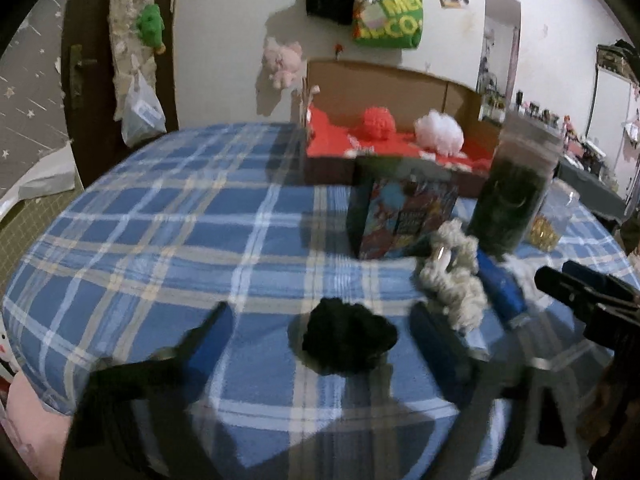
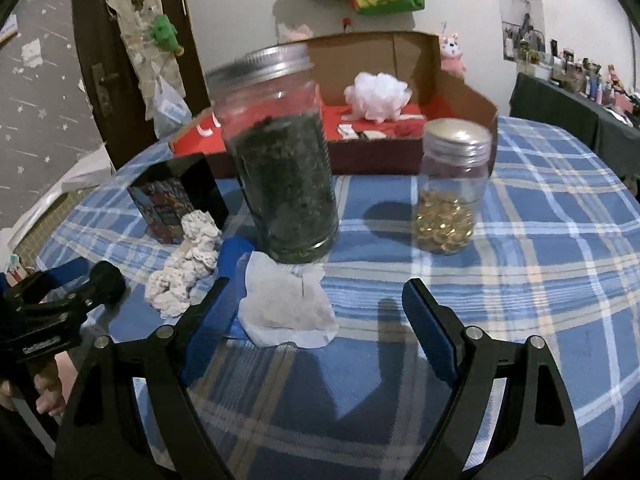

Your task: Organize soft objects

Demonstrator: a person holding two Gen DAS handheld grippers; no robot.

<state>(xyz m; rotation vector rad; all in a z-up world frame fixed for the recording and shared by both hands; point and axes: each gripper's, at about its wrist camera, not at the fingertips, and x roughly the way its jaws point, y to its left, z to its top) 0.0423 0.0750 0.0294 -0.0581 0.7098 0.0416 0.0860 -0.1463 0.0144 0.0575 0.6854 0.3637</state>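
Soft objects [image 1: 347, 336] on plaid tablecloth [image 1: 160, 216]

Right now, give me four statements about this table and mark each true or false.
1. The black fluffy ball lies between the left gripper fingers. True.
2. The white pouf sits inside the cardboard box. True.
3. The tall jar has no lid. False: a metal lid is on it.
4. The right gripper is clamped on the small jar. False: its jaws are open, short of the jar.
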